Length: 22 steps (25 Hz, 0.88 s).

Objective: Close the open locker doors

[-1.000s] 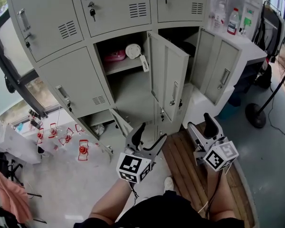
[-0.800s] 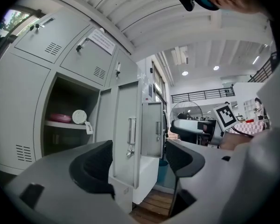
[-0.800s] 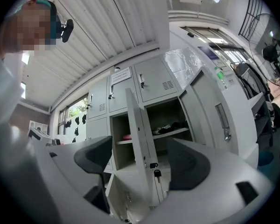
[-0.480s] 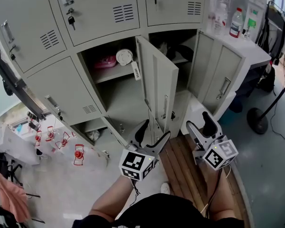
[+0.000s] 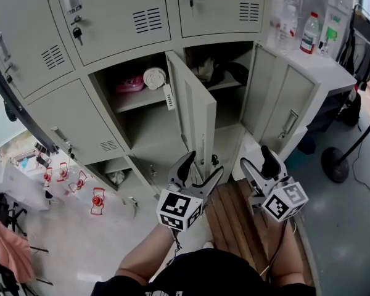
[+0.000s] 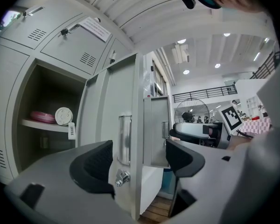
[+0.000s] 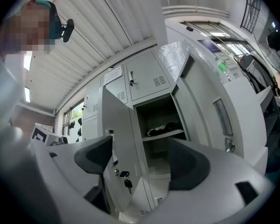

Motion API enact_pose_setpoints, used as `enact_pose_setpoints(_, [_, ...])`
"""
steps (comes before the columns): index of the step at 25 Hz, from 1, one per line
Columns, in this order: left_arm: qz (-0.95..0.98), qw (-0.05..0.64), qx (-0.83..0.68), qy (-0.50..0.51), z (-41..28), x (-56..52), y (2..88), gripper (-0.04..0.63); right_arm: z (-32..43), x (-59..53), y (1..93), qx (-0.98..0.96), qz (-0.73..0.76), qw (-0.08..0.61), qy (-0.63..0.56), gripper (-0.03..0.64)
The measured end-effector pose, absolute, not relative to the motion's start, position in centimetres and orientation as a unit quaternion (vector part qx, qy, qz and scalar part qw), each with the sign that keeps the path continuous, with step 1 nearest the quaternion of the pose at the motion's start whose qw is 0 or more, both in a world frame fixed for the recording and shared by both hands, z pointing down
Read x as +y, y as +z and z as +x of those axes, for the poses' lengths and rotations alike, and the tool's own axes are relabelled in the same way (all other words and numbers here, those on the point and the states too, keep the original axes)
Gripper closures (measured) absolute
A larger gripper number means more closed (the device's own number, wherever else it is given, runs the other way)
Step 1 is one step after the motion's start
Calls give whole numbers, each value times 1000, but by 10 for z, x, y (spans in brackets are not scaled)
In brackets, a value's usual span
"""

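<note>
Middle locker door [image 5: 194,113] stood open edge-on, right locker door [image 5: 282,106] swung wide. Left gripper [image 5: 202,167], right gripper [image 5: 257,159] gaped empty before them. Left gripper view showed handle [image 6: 124,139] face-on; right gripper view, perhaps keys [image 7: 126,178].

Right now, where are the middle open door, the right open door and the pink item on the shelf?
middle open door [image 5: 196,113], head view, centre of its panel.
right open door [image 5: 269,91], head view, upper part of its panel.
pink item [image 5: 129,83], head view, its middle.
</note>
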State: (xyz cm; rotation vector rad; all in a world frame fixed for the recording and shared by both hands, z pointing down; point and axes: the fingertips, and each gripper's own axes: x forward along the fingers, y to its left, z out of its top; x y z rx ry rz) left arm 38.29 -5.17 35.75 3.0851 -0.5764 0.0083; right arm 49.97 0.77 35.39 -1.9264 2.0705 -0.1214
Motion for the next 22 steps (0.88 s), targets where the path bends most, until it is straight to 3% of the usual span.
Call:
enact_pose_setpoints(12, [973, 1, -229, 21, 406, -71, 359, 239, 522, 1, 353, 738, -653, 163, -47, 262])
enact_pose_setpoints(22, [967, 1, -252, 23, 399, -82, 359, 385, 518, -14, 349, 753, -636, 161, -48, 268])
